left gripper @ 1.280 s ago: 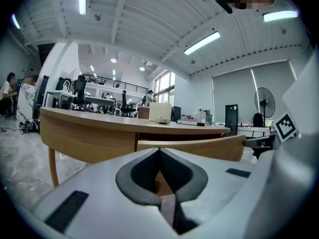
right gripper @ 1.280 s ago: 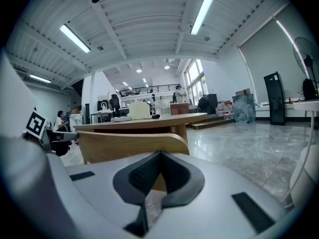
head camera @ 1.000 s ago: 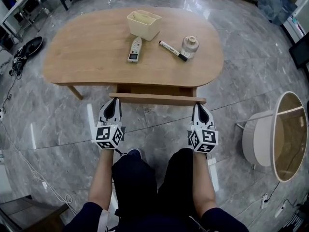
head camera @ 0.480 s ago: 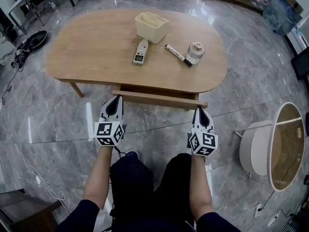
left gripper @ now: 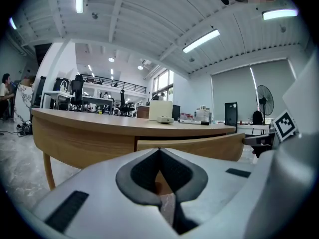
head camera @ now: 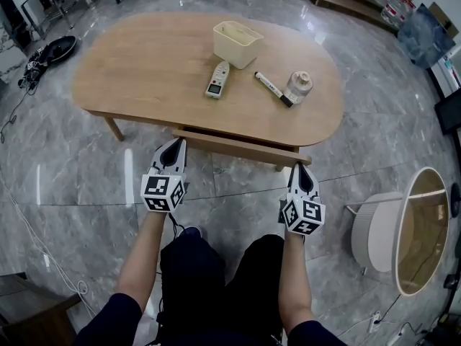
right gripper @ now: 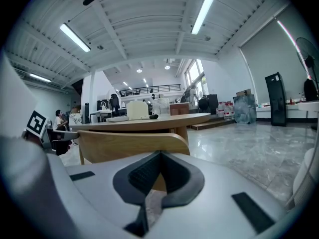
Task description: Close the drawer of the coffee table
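The oval wooden coffee table (head camera: 144,63) has its drawer front (head camera: 241,146) standing a little out from the near edge, with a narrow dark gap behind it. My left gripper (head camera: 176,144) is shut, its tip against the left end of the drawer front (left gripper: 199,146). My right gripper (head camera: 299,167) is shut too, its tip at the right end of the drawer front (right gripper: 129,146). In the gripper views the jaws of the left gripper (left gripper: 159,151) and the right gripper (right gripper: 159,153) meet with nothing between them.
On the tabletop sit a cream bin (head camera: 238,38), a white remote-like device (head camera: 217,79), a marker (head camera: 271,89) and a small jar (head camera: 299,86). A round side table (head camera: 403,229) stands at the right on the marble floor. The person's knees are below the grippers.
The drawer front has slid in toward the table, and the gap behind it is narrower. Both grippers moved forward with it, still shut.
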A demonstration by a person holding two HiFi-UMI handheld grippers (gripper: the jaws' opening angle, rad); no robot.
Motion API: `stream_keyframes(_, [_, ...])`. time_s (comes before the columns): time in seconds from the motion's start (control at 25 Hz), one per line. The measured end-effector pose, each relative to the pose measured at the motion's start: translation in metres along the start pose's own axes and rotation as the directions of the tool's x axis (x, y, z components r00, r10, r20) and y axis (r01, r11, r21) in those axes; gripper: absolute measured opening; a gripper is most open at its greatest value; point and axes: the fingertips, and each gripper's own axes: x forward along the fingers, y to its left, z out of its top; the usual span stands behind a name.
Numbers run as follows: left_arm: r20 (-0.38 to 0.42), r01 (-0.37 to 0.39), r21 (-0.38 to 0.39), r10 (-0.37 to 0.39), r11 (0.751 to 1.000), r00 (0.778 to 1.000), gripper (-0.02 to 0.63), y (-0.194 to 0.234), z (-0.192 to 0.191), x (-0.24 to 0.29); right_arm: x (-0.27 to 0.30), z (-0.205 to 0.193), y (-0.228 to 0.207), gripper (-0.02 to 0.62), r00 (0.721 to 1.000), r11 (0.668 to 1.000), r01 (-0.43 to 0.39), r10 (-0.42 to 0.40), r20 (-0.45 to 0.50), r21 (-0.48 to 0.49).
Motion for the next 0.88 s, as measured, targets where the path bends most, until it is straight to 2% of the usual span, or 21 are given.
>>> stream_keyframes(0.4, [0.014, -0.019, -0.016, 0.019, 1.0, 1.0, 0.025, 0.005, 0.003, 0.018, 0.018, 0.004, -0.004, 0.026, 1.0, 1.0, -0.007, 0.007, -0.001, -0.026])
stream_keyframes(0.88, [0.026, -0.007, 0.017, 0.007, 1.0, 1.0, 0.025, 0.009, 0.006, 0.035, 0.036, 0.008, -0.007, 0.026, 1.0, 0.999, -0.012, 0.012, 0.016, -0.033])
